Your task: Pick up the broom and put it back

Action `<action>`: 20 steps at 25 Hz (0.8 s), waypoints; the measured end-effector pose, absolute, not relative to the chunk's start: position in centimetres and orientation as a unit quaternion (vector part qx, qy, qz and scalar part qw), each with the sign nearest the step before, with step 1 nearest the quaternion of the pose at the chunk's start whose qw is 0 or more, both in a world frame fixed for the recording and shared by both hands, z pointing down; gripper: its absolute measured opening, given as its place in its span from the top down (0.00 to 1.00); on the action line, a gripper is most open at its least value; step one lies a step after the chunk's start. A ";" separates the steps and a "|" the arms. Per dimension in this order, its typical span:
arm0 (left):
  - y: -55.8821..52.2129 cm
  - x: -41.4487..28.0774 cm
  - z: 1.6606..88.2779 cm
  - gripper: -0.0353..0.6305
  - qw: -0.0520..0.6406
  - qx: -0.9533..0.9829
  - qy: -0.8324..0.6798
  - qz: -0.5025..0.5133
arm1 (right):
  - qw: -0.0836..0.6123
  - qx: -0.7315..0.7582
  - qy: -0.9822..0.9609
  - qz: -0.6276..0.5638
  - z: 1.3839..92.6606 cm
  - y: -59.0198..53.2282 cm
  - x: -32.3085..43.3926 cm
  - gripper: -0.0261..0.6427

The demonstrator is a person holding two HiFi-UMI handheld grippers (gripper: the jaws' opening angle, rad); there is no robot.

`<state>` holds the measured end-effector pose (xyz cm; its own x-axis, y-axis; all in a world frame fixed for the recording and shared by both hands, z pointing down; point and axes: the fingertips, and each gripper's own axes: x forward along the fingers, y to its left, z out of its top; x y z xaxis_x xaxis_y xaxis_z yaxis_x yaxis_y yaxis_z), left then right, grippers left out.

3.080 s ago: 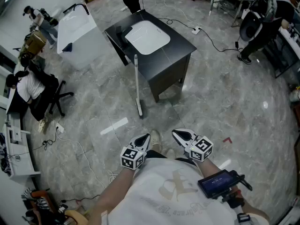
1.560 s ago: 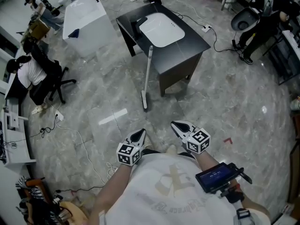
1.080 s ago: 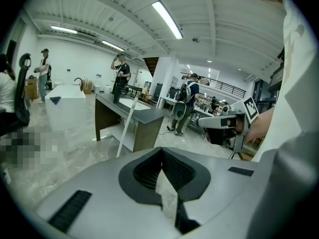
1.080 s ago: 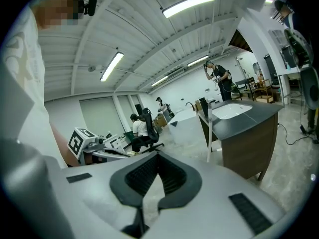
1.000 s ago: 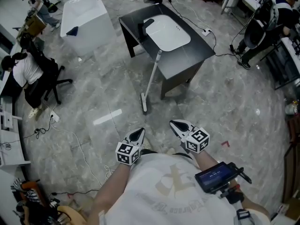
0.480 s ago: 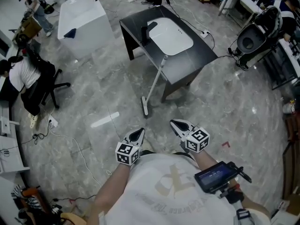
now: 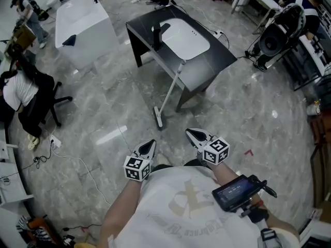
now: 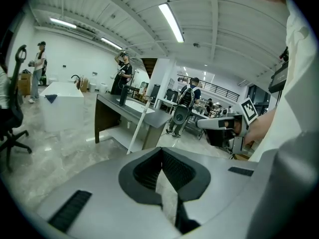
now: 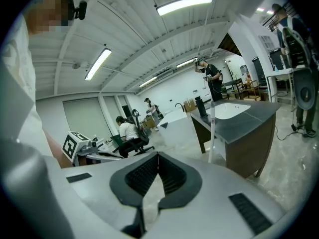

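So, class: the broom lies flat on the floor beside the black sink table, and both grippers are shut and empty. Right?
No. The head view shows the broom leaning against the black sink table, its head on the floor. The left gripper and right gripper are shut and empty.

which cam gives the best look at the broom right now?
Head view: the whole broom shows, head on the floor, handle leaning against the black table. Left gripper view shows most of the handle against the table, its foot hidden. Right gripper view shows only a stretch of handle at the table edge.
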<state>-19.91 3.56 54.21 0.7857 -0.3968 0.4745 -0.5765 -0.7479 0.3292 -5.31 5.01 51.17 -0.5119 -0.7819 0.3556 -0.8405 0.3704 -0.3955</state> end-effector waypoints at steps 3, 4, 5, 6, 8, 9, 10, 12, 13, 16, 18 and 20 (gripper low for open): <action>3.8 -20.7 54.3 0.93 0.236 0.916 -0.265 0.188 | 0.056 0.496 -0.824 0.268 51.0 5.4 -5.9 0.93; 3.9 -20.9 54.4 0.93 0.237 0.916 -0.265 0.187 | 0.059 0.497 -0.823 0.267 51.0 5.5 -6.0 0.94; 4.0 -21.1 54.5 0.93 0.239 0.915 -0.265 0.186 | 0.063 0.497 -0.823 0.267 51.0 5.6 -6.1 0.93; 4.0 -21.3 54.5 0.93 0.242 0.915 -0.266 0.184 | 0.067 0.497 -0.823 0.267 51.0 5.6 -6.2 0.94; 3.7 -21.6 54.4 0.93 0.244 0.915 -0.269 0.178 | 0.073 0.496 -0.823 0.267 50.9 5.3 -6.4 0.93; 3.6 -21.8 54.3 0.93 0.244 0.914 -0.271 0.175 | 0.076 0.495 -0.824 0.266 50.8 5.1 -6.5 0.93; 3.4 -22.1 54.3 0.93 0.245 0.914 -0.274 0.173 | 0.078 0.493 -0.825 0.265 50.7 4.8 -6.7 0.93; 3.3 -22.9 54.4 0.93 0.247 0.911 -0.284 0.169 | 0.082 0.486 -0.829 0.264 50.8 4.3 -7.4 0.93; 3.3 -23.3 54.4 0.93 0.249 0.909 -0.289 0.167 | 0.084 0.482 -0.831 0.264 50.8 4.1 -7.7 0.93; 3.3 -24.3 54.6 0.93 0.253 0.904 -0.304 0.163 | 0.090 0.467 -0.839 0.263 51.0 3.4 -8.7 0.93; 3.1 -24.8 54.7 0.93 0.256 0.900 -0.314 0.163 | 0.095 0.454 -0.847 0.257 51.0 2.7 -9.5 0.93; 2.8 -25.2 54.9 0.93 0.257 0.897 -0.322 0.163 | 0.100 0.442 -0.855 0.252 51.1 2.0 -10.2 0.93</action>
